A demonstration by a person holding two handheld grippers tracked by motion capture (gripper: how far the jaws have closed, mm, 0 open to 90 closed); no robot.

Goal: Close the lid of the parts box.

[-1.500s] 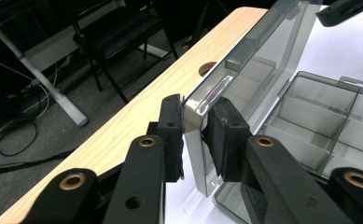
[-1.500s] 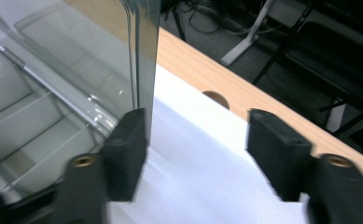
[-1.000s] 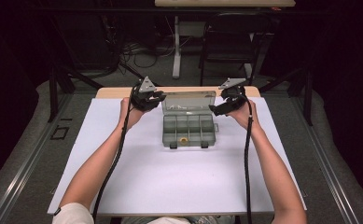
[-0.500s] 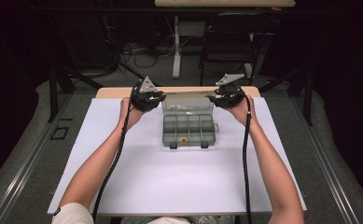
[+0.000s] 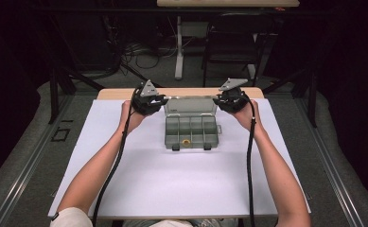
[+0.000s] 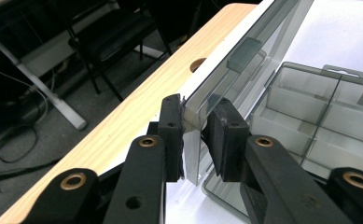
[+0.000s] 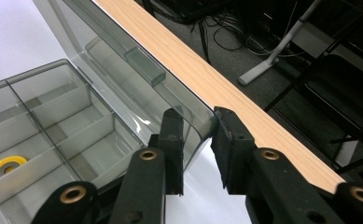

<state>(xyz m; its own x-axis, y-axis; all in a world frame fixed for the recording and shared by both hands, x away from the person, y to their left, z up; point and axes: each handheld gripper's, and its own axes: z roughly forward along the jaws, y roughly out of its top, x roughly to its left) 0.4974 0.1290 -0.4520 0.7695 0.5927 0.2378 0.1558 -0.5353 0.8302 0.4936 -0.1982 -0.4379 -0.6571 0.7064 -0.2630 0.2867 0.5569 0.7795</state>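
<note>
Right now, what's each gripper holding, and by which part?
Both hold the organizer box's clear lid, which stands open: left gripper on one top corner, right gripper, jaws just closed, on the other.

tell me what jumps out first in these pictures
A clear grey plastic compartment box sits mid-table on the white sheet, its transparent lid standing open. The left tongs and right tongs each pinch a top corner of that lid; the right tongs' jaws have just been closing on it. A small yellow ring lies in one front compartment.
</note>
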